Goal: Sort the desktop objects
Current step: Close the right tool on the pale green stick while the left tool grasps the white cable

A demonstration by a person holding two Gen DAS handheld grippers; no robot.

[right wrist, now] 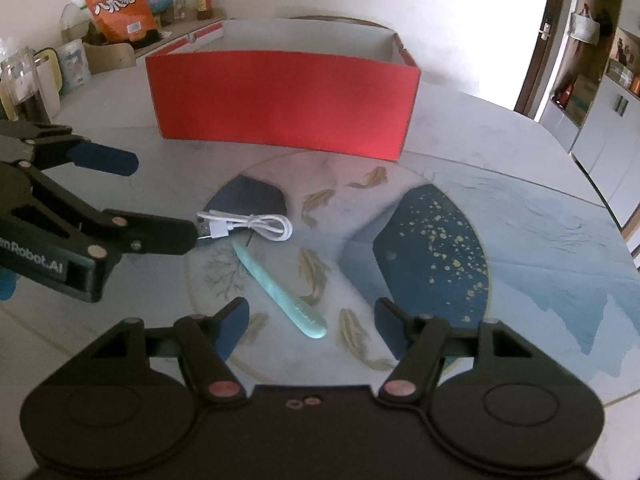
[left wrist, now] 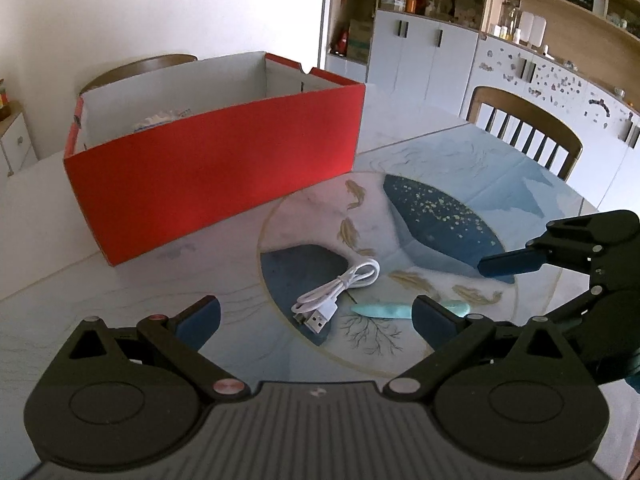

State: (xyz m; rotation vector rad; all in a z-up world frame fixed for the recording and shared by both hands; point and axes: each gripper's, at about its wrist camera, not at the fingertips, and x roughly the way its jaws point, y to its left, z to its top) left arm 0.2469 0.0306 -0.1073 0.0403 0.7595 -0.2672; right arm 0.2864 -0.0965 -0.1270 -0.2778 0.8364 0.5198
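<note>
A coiled white USB cable (left wrist: 336,296) (right wrist: 244,226) and a pale green toothbrush (left wrist: 384,311) (right wrist: 280,292) lie on the round painted disc (left wrist: 400,240) (right wrist: 400,208) of the table. A red box (left wrist: 212,176) (right wrist: 280,100) with a white inside stands open behind them; something white lies in it (left wrist: 160,120). My left gripper (left wrist: 316,314) (right wrist: 160,196) is open, low over the table, its fingers either side of the cable. My right gripper (right wrist: 312,320) (left wrist: 448,284) is open, its fingers either side of the toothbrush's near end.
A wooden chair (left wrist: 524,128) stands at the table's far right, with cabinets and shelves (left wrist: 440,20) behind. Another chair back (left wrist: 136,68) shows behind the box. A snack bag (right wrist: 118,4), jars and containers (right wrist: 48,68) sit on a counter at the left.
</note>
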